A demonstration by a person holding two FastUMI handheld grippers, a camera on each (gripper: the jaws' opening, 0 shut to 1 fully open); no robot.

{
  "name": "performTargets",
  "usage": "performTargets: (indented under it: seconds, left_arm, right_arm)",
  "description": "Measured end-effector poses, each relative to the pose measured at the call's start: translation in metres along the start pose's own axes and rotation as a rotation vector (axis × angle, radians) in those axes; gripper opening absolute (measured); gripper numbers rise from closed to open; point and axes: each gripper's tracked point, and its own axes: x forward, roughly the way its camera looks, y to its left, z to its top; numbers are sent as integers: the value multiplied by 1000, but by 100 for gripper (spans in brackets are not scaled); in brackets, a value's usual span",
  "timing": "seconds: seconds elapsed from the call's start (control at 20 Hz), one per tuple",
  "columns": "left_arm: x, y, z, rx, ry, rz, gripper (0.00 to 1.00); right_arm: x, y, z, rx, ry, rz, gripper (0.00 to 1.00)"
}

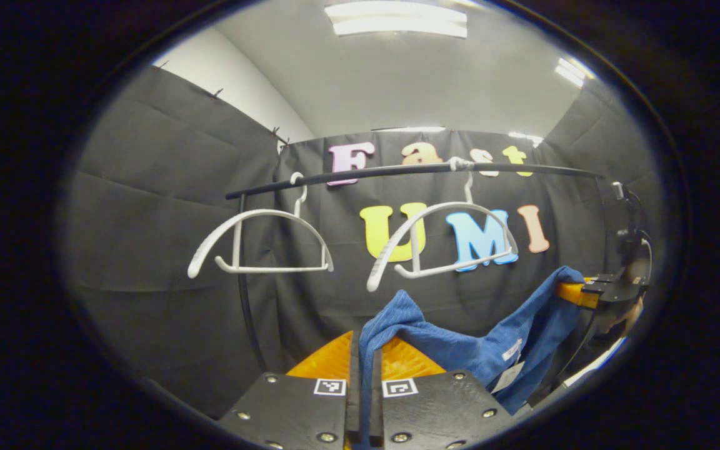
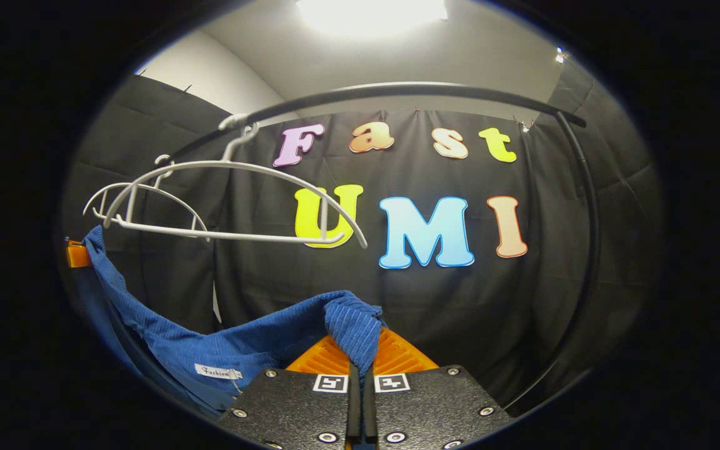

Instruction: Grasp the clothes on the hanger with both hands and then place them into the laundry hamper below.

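Blue garment (image 1: 460,340) hangs stretched between both grippers, left (image 1: 365,350) and right (image 2: 360,350), fingers clamped on it.

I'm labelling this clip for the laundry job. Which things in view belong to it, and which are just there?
Belonging to the job:
- blue garment, off the hangers, stretched between both tools
- left tool, shut on one end
- right tool, shut on the other end
- nearer white hanger, now bare

Just there:
- second white hanger, bare
- black rail
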Motion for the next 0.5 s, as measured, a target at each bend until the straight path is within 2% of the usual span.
performTargets:
  seconds: [0.45, 0.5]
  left_arm:
    - [-57, -34, 44, -41, -86, -132, 6]
    - [-63, -40, 45, -49, -93, -148, 11]
  right_arm:
    - [-91, 76, 39, 6, -48, 64, 1]
    - [-99, 83, 40, 2, -49, 74, 1]
